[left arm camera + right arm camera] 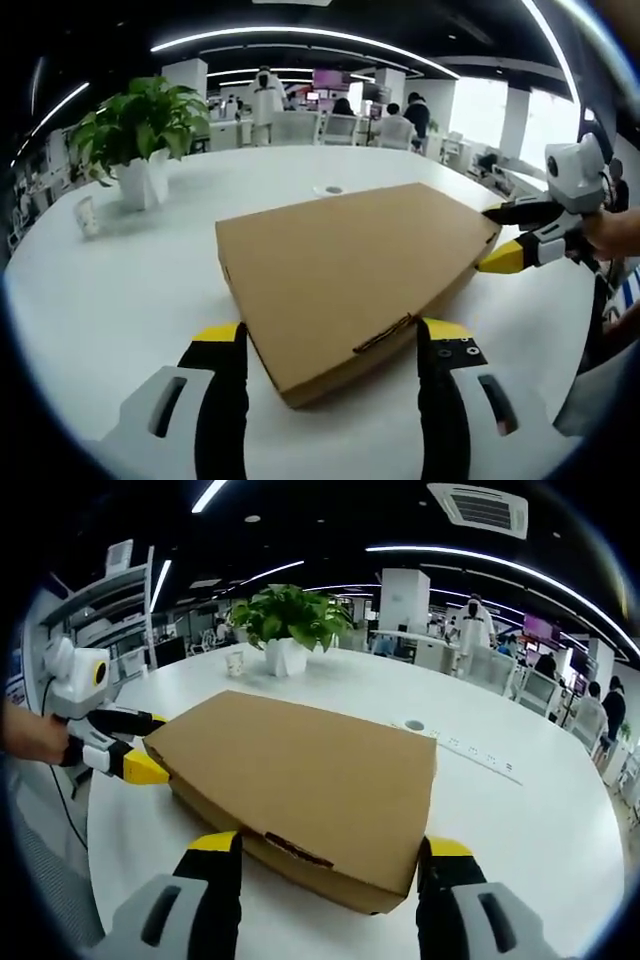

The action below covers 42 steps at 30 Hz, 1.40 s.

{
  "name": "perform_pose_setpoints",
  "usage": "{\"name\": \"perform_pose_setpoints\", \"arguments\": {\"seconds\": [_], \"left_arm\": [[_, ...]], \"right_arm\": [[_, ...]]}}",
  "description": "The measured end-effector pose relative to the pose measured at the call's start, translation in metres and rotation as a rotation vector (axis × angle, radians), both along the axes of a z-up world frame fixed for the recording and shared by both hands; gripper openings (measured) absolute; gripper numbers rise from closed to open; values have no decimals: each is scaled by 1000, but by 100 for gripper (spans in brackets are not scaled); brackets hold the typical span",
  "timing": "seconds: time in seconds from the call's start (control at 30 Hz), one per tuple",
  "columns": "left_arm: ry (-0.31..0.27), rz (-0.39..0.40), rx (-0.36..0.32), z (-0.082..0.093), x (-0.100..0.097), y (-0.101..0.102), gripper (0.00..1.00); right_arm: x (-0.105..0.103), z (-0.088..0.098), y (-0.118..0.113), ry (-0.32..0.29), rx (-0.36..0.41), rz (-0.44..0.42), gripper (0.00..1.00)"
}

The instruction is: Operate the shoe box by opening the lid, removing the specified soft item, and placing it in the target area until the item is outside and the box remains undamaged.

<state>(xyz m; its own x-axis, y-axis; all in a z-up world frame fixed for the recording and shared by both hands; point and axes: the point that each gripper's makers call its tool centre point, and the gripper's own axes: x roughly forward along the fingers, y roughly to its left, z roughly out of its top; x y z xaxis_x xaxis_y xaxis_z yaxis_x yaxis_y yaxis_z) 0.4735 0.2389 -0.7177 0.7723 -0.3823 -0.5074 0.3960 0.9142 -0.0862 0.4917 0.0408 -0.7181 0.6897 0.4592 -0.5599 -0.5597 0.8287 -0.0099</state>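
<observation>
Closed shoe box [350, 270] lies between both grippers (opposite corners).

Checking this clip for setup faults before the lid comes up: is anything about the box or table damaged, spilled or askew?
Nothing stands out. The cardboard box lies flat and closed on the white table, no dents or tears visible. The left gripper and right gripper each straddle an end, jaws open. The potted plant stands upright.

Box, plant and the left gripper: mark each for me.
Box [345, 265]: left gripper view, middle of the closed lid.
Plant [285, 615]: right gripper view, its leaves.
Left gripper [140, 745]: right gripper view, between its tips at the box corner.
</observation>
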Motion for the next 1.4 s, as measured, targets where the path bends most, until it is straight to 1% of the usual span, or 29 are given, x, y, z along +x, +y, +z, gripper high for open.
{"name": "perform_pose_setpoints", "arguments": {"seconds": [0.5, 1.13, 1.4], "left_arm": [[6, -18, 10, 1, 0, 9, 66], [17, -66, 19, 0, 4, 22, 66], [26, -88, 20, 0, 5, 30, 65]], "right_arm": [[-6, 0, 9, -3, -3, -43, 69], [-14, 0, 23, 1, -6, -100, 69], [-17, -1, 31, 0, -7, -120, 69]]}}
